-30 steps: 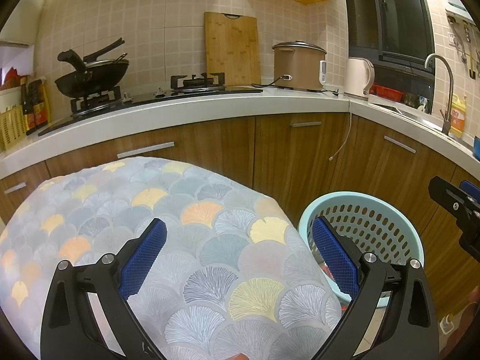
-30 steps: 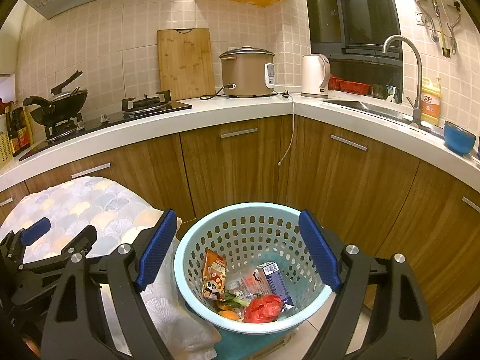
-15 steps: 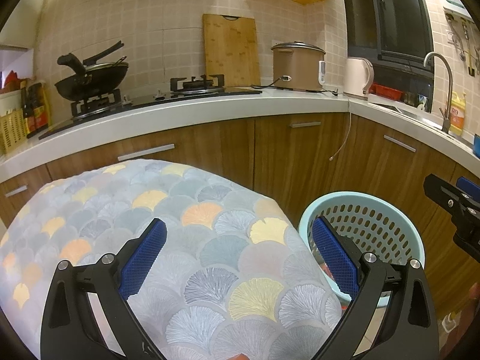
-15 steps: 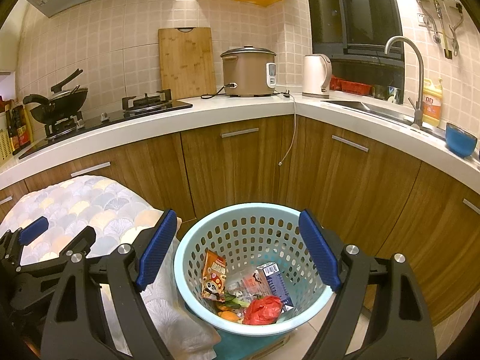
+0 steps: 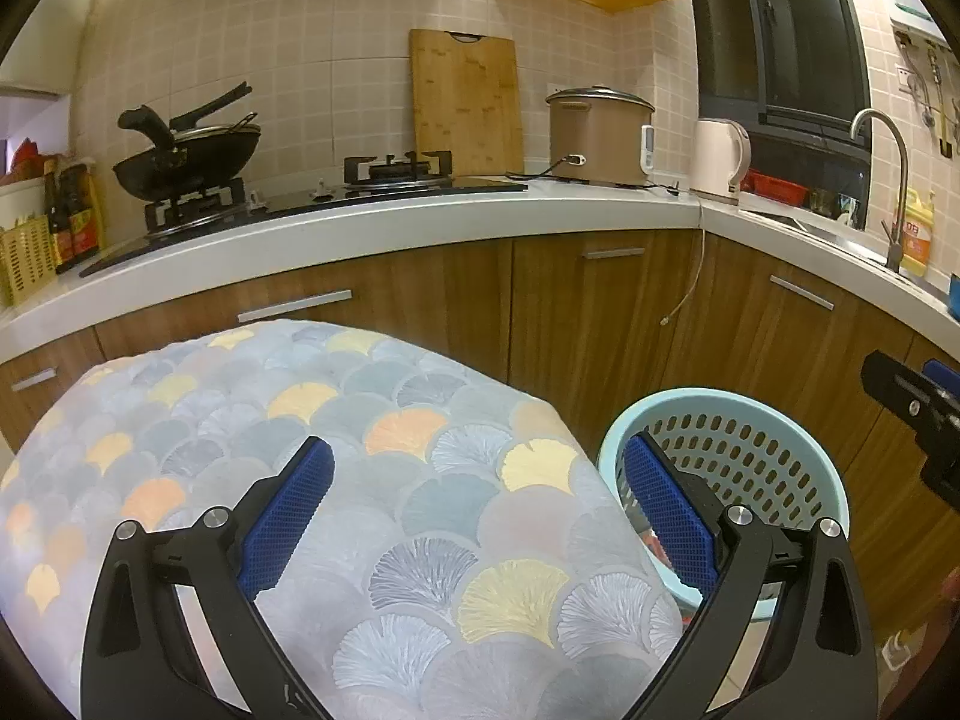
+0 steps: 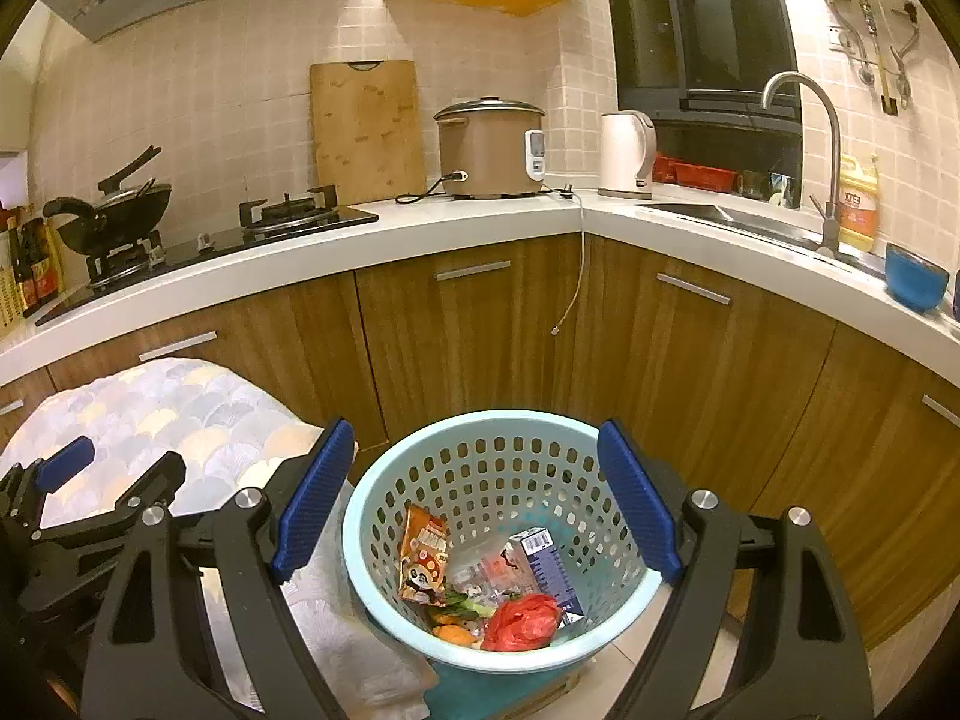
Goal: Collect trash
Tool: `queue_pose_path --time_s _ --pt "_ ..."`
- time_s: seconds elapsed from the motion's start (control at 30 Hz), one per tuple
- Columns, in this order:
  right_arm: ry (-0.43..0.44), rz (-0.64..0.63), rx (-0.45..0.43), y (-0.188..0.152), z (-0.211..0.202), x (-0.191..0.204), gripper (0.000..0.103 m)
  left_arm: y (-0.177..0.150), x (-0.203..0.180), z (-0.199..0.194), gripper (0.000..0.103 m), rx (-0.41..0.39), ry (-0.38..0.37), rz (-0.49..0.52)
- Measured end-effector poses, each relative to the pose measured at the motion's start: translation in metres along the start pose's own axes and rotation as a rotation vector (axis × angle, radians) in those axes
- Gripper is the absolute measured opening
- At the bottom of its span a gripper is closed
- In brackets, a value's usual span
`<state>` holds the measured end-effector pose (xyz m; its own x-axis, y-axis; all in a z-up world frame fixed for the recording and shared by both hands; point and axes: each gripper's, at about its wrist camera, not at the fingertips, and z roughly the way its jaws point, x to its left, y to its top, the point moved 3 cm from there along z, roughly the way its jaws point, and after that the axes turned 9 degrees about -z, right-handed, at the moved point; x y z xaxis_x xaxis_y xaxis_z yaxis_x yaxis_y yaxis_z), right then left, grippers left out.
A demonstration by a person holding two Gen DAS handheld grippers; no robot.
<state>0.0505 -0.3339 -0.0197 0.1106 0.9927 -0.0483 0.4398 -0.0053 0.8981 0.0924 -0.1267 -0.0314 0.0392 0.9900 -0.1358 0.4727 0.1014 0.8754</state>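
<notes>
Trash [image 6: 480, 588] in basket [image 6: 624, 624] — covered table [image 6: 180, 408] just left, cabinets [image 6: 468, 336] behind

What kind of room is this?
It looks like a home kitchen: a wok sits on a gas stove, a rice cooker stands on the counter, and there is a sink tap.

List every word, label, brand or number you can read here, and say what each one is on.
Nothing here reads cleanly.
Snack packet in the basket: large letters above a cartoon panda, too blurred to read.
Carton in the basket: a barcode and small print, too small to read.
Yellow bottle by the sink: red characters, too blurred to read.
Dark bottles beside the stove: labels too small to read.
</notes>
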Motion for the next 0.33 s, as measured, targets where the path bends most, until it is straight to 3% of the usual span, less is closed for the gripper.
queue_pose_path --time_s 0.1,0.33 --pt "-0.002 0.011 -0.003 0.004 -0.001 -0.005 0.079 0.003 -0.003 -0.001 0.094 0.024 -0.037 -0.012" --pt "-0.022 0.001 -0.034 0.011 -0.014 -0.006 0.079 0.007 -0.007 -0.011 0.094 0.019 -0.022 -0.006"
